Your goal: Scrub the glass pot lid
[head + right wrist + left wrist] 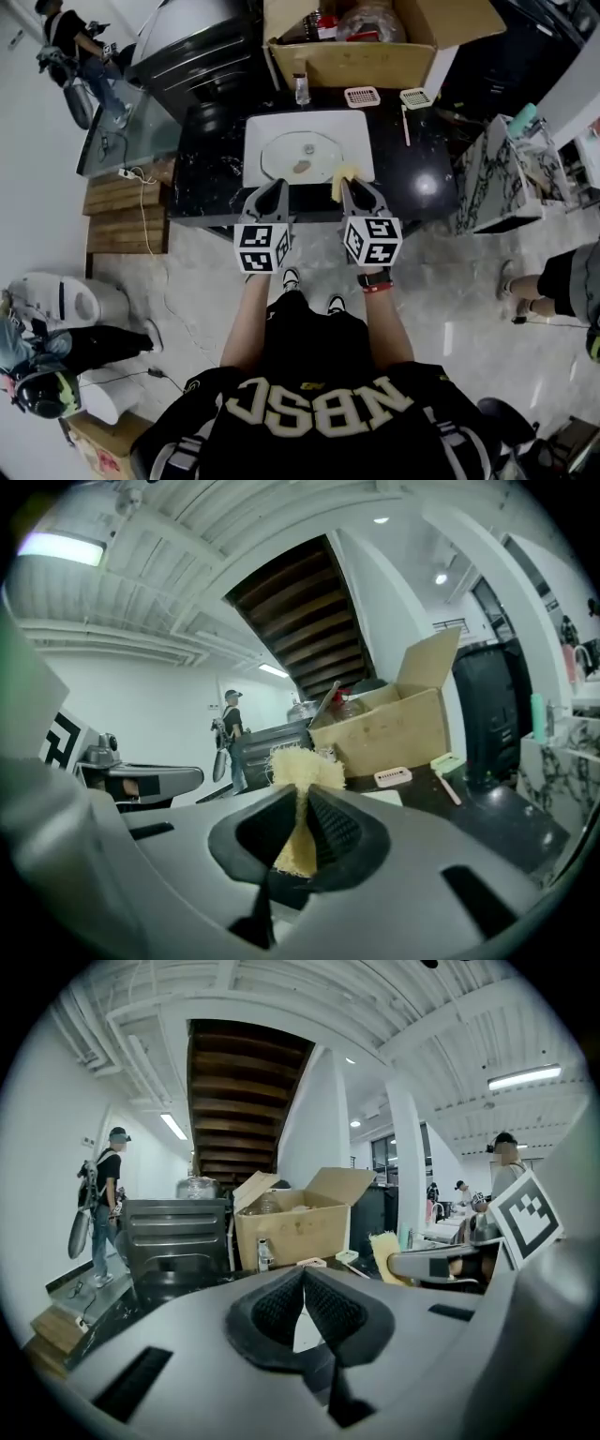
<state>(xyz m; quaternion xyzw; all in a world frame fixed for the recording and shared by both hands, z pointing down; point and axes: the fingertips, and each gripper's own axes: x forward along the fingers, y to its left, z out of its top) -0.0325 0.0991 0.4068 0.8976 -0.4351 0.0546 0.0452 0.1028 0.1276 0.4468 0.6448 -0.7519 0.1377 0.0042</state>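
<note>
The glass pot lid (302, 154) lies flat in a white sink (258, 136), with a brown smear near its middle. My left gripper (275, 187) hovers at the sink's front edge, its jaws shut with nothing between them (303, 1283). My right gripper (344, 185) is beside it on the right, shut on a yellow sponge (341, 178) whose frayed top sticks up above the jaws (302, 772). Both grippers sit just short of the lid and are raised, looking level across the counter.
A black marble counter (427, 183) surrounds the sink. Behind it stand an open cardboard box (361, 42), a small bottle (302, 90), two small white brushes (362, 96) and a thin stick (406, 125). A black bin (173, 1237) stands left. People stand around the room.
</note>
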